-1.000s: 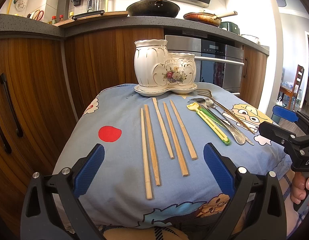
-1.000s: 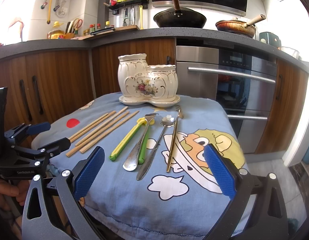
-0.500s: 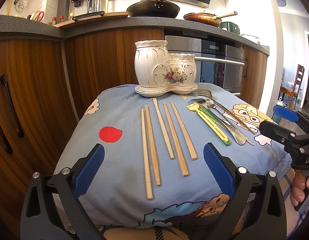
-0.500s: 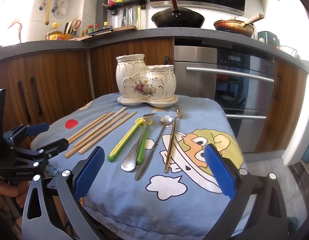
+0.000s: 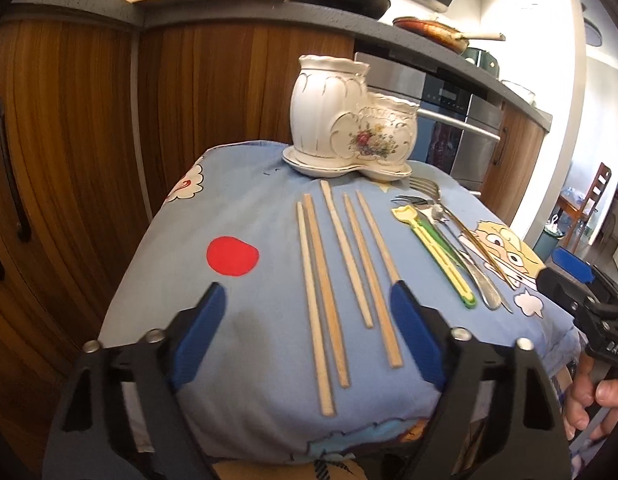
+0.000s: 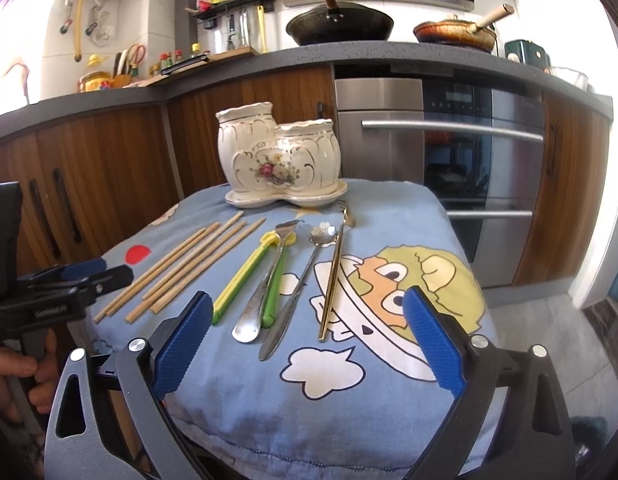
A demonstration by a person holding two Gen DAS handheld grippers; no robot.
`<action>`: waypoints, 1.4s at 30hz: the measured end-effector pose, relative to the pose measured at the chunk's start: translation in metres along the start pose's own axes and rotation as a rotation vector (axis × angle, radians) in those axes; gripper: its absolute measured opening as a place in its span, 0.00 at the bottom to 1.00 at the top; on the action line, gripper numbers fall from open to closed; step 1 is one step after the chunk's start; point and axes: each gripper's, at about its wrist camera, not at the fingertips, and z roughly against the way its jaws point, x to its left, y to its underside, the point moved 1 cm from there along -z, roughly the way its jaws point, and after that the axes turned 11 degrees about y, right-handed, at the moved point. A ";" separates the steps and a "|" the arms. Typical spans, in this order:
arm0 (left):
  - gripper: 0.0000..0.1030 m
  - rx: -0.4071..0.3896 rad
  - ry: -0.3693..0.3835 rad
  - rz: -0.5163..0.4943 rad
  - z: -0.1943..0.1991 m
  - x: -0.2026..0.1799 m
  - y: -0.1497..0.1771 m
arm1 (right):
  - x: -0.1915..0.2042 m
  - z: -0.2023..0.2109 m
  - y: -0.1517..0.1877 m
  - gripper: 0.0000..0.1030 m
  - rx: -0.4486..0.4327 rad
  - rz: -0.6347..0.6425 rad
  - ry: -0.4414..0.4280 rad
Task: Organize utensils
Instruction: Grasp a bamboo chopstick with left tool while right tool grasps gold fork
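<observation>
Several wooden chopsticks (image 5: 341, 268) lie side by side on a blue cartoon cloth (image 5: 237, 216); they also show in the right wrist view (image 6: 189, 264). A yellow-green utensil (image 5: 437, 252), a steel spoon (image 6: 257, 308), a knife (image 6: 293, 308) and a gold fork (image 6: 335, 276) lie to their right. A white floral ceramic holder (image 5: 349, 120) with two cups stands at the far edge, also in the right wrist view (image 6: 277, 156). My left gripper (image 5: 309, 316) is open, low over the near ends of the chopsticks. My right gripper (image 6: 305, 316) is open, just before the cutlery handles.
Wooden cabinets (image 5: 69, 140) and a steel oven (image 6: 449, 160) stand behind the cloth-covered surface. Pans (image 6: 341, 24) sit on the counter above. The cloth's front edge (image 6: 309, 432) drops off just below the grippers.
My left gripper has moved forward and down, so the chopsticks now lie between its fingers. My right gripper has edged a little closer to the cutlery.
</observation>
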 end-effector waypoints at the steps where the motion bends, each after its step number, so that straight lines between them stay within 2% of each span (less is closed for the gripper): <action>1: 0.70 0.007 -0.010 -0.001 -0.003 0.001 -0.004 | -0.001 -0.001 0.000 0.81 0.009 -0.005 0.000; 5: 0.53 0.040 -0.020 0.001 -0.012 0.008 -0.017 | -0.008 -0.012 -0.002 0.63 0.072 -0.033 -0.003; 7: 0.47 0.070 -0.016 -0.008 -0.019 0.008 -0.022 | -0.010 -0.016 -0.003 0.59 0.093 -0.035 0.006; 9: 0.30 0.106 -0.011 -0.021 -0.025 0.008 -0.024 | -0.012 -0.021 -0.006 0.55 0.116 -0.027 0.012; 10: 0.29 0.132 -0.008 -0.024 -0.030 0.008 -0.024 | -0.012 -0.024 -0.008 0.53 0.129 -0.021 0.015; 12: 0.18 0.177 -0.008 -0.035 -0.039 0.008 -0.023 | -0.012 -0.030 -0.012 0.50 0.149 -0.007 0.016; 18: 0.16 0.237 0.017 -0.035 -0.049 0.011 -0.025 | -0.012 -0.041 -0.022 0.48 0.182 0.017 0.010; 24: 0.16 0.317 0.013 -0.084 -0.062 0.009 -0.036 | -0.008 -0.063 -0.033 0.47 0.255 0.041 -0.016; 28: 0.15 0.381 0.025 -0.105 -0.072 0.009 -0.045 | -0.007 -0.082 -0.043 0.41 0.314 0.066 -0.018; 34: 0.07 0.458 0.066 -0.084 -0.082 0.020 -0.057 | -0.007 -0.109 -0.054 0.33 0.395 0.115 -0.013; 42: 0.07 0.552 0.110 -0.076 -0.092 0.027 -0.066 | -0.005 -0.135 -0.060 0.27 0.483 0.158 -0.027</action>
